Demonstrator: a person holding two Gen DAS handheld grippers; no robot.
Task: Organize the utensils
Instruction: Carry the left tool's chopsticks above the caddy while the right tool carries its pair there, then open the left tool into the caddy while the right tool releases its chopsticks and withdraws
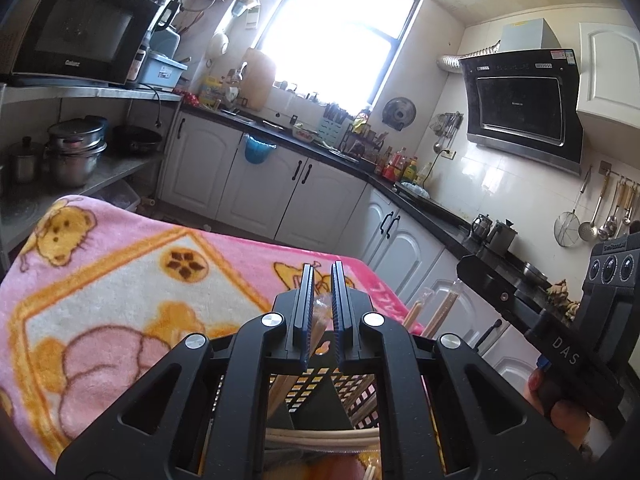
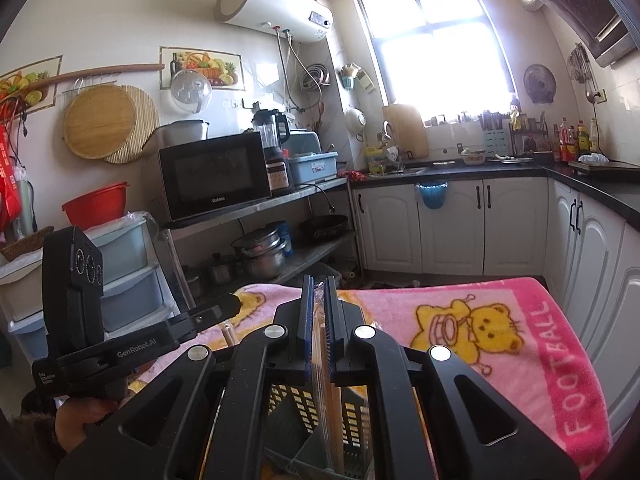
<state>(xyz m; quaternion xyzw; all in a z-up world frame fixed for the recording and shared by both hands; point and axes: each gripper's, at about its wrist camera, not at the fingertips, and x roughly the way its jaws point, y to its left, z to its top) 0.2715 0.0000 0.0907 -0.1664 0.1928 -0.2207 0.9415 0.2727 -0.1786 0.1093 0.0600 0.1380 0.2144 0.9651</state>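
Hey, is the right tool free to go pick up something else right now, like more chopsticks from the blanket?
Probably not yet. The right tool is shut on a plastic-wrapped bundle of chopsticks, held over the black slotted basket. It would likely need to drop that bundle first.

A: Where do the two views sit?
B: Each rides a gripper, looking forward along its fingers, close above the blanket [image 1: 120, 280].
A: And what is shared?
B: The window [image 2: 432, 40], microwave [image 1: 80, 28] and white cabinets [image 2: 452, 224].
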